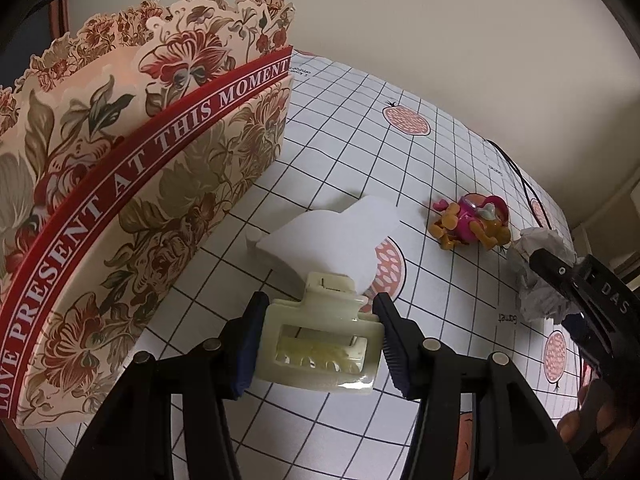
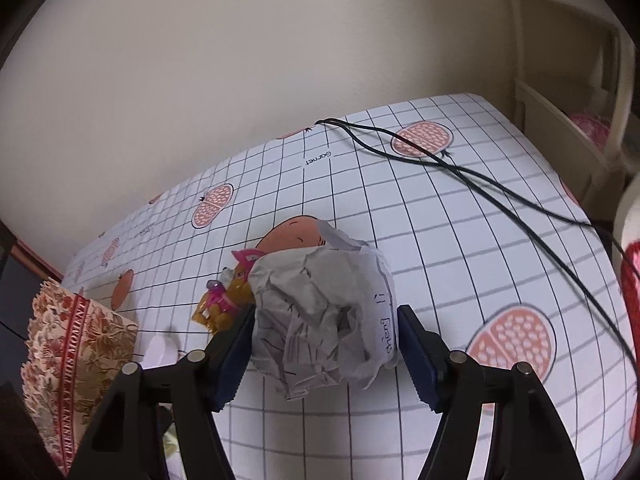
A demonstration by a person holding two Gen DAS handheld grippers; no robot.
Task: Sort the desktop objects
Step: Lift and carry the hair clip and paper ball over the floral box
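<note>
A tall floral gift box [image 1: 132,208], its inside hidden, stands just left of the left gripper [image 1: 318,344], whose pads clamp a cream hair claw clip [image 1: 320,348] crosswise. The right gripper [image 2: 326,350] holds a crumpled paper ball [image 2: 320,316] between its pads. A pink toy figure [image 1: 472,222] lies ahead between them.

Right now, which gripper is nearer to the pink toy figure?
Right. The right gripper holds the crumpled paper, which lies right beside the toy figure. The left gripper, gripping the hair clip, is farther away.
</note>
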